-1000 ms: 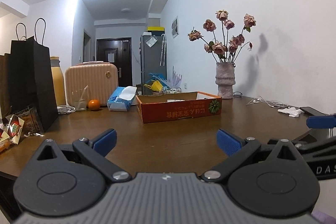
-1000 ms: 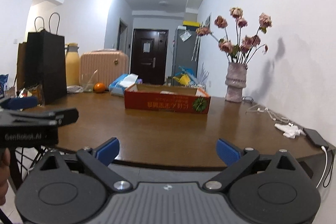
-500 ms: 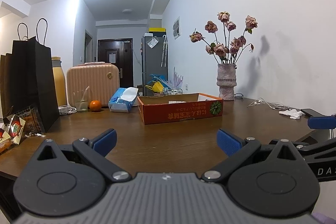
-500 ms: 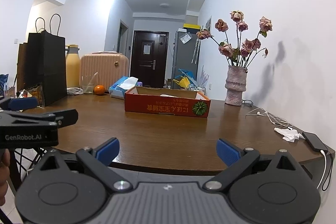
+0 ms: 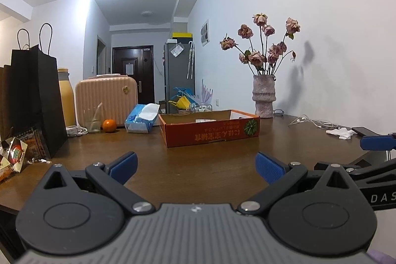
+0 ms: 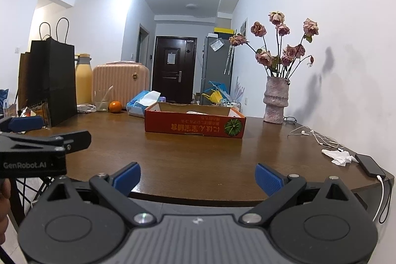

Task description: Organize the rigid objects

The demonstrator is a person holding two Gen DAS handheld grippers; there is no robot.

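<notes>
While both tools hang at the near edge of a brown wooden table (image 5: 198, 160), the left gripper (image 5: 195, 166) fills the bottom of its own frame with blue-padded fingers (image 5: 123, 164) spread wide apart and nothing between them. The right gripper (image 6: 196, 177) sits the same way at the bottom of its frame, blue pads (image 6: 268, 178) well apart and empty, just short of the table's rounded rim. At the lower left of the right-wrist view, the left tool's black body reads "GenRobot.AI", and part of a hand (image 6: 5, 204) shows at that frame's left edge.

At centre frame in both views stands a shallow orange cardboard box (image 5: 210, 131), open-topped, with a green pumpkin printed on its front; what lies inside is too low to make out. To its left sit a blue tissue pack (image 5: 142, 119), an orange fruit (image 5: 109, 125) just beside a clear glass (image 5: 92, 120), a pink ribbed suitcase (image 5: 106, 98), a yellow flask (image 5: 66, 98) and a tall black paper bag (image 5: 34, 100), with snack packets (image 5: 17, 155) at the bag's foot. To the right, a stone-coloured vase (image 5: 264, 95) of faded pink roses (image 5: 262, 46) stands against the white wall. At the right edge of the table lie white earphones (image 6: 316, 136), a crumpled tissue (image 6: 339, 156) and a dark phone (image 6: 370, 165) on a charging cable.
</notes>
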